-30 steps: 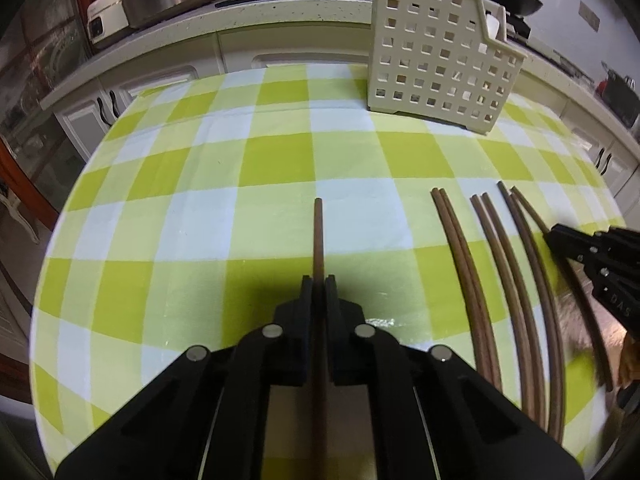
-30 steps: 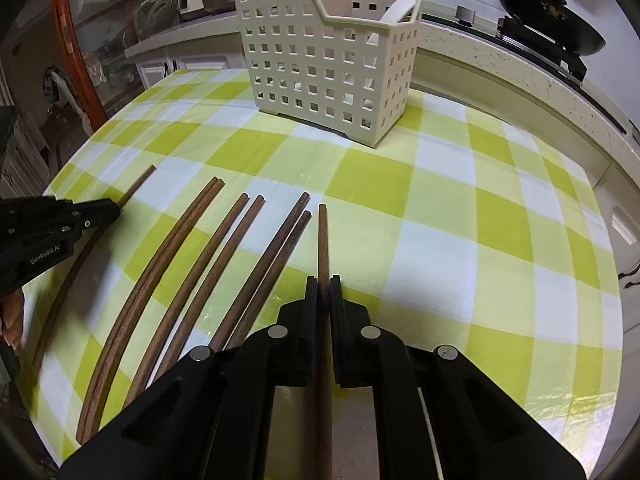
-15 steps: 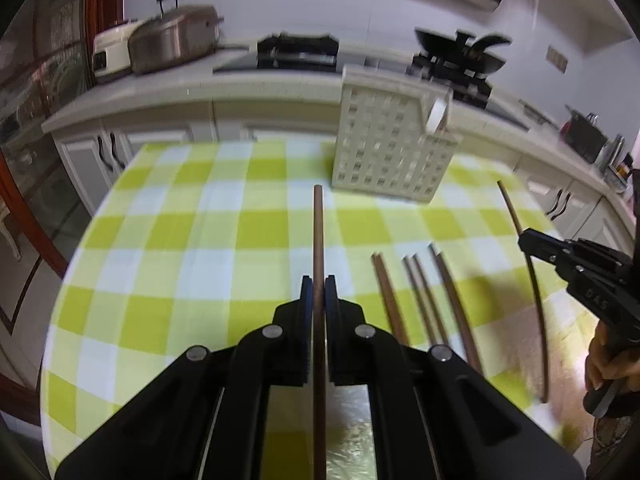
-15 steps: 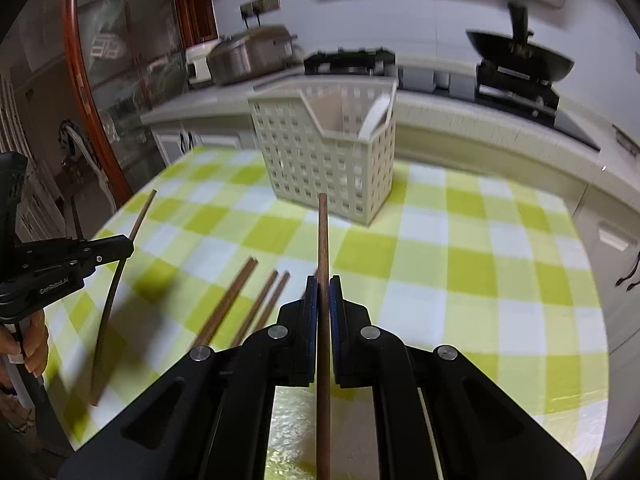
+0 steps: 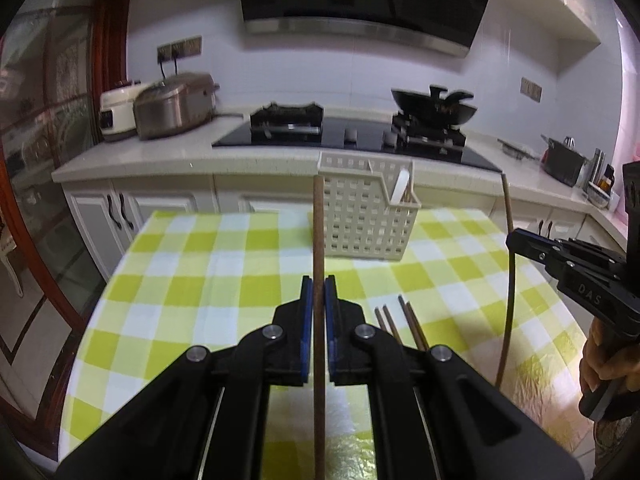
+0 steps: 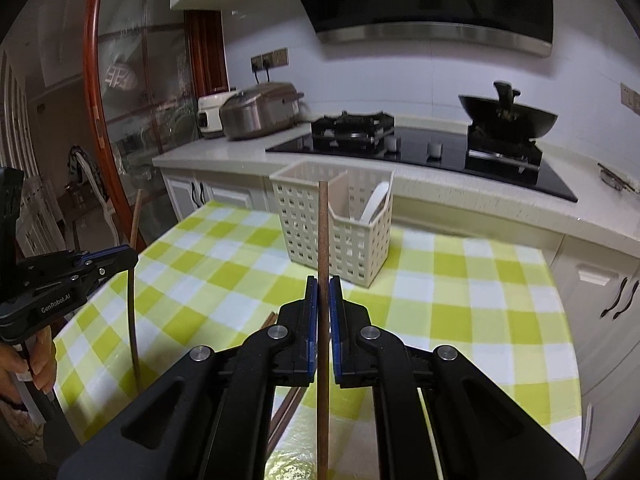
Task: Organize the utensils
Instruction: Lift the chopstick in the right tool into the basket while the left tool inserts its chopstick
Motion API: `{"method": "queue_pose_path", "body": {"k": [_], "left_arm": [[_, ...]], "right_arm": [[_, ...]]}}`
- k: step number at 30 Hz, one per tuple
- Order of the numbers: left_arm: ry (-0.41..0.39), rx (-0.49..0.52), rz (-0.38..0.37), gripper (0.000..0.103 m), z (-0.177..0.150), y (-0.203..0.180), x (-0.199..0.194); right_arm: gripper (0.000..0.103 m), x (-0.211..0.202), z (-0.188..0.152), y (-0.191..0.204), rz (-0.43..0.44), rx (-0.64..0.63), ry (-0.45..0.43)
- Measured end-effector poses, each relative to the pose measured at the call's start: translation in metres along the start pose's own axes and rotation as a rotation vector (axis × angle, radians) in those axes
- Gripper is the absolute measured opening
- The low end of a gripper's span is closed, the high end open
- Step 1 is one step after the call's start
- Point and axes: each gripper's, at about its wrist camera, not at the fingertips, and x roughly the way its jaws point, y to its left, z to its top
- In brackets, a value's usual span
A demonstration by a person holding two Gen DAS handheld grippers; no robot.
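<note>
My left gripper (image 5: 319,285) is shut on a brown chopstick (image 5: 318,220), held in the air above the green-checked table (image 5: 200,272). My right gripper (image 6: 323,285) is shut on a second chopstick (image 6: 323,224), also lifted. Both sticks point toward the cream slotted basket (image 5: 360,224) (image 6: 360,248) at the table's far edge, which holds a white spoon (image 6: 374,202). In the left wrist view the right gripper (image 5: 511,241) shows at the right with its chopstick (image 5: 509,304). The left gripper (image 6: 130,258) appears at the left of the right wrist view. Several chopsticks (image 5: 402,320) lie on the cloth.
Behind the table runs a white counter (image 5: 160,156) with a hob, a black wok (image 5: 434,106) and a rice cooker (image 5: 176,106). A wood-framed glass door (image 6: 132,120) stands at the left. A hand (image 5: 608,364) grips the right tool's handle.
Both grippers have risen from the table with their chopsticks and tipped upward, so the counter and wall now fill the views. The loose chopsticks stayed on the cloth.
</note>
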Motion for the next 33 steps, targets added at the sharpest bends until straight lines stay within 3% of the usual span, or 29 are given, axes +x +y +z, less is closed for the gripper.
{"method": "queue_pose_path", "body": {"k": [8, 23, 29, 33], "left_arm": [[-0.109, -0.056, -0.007, 0.006, -0.001, 0.0, -0.016], [-0.17, -0.07, -0.008, 0.006, 0.008, -0.004, -0.01], [-0.217, -0.03, -0.022, 0.006, 0.047, -0.011, -0.004], [-0.274, -0.007, -0.036, 0.006, 0.091, -0.016, -0.003]], "right_arm": [[0.007, -0.013, 0.001, 0.003, -0.018, 0.024, -0.072], [0.007, -0.006, 0.003, -0.003, -0.026, 0.067, -0.124], [0.007, 0.011, 0.029, -0.012, -0.033, 0.06, -0.158], [0.007, 0.026, 0.07, -0.025, -0.026, 0.069, -0.195]]}}
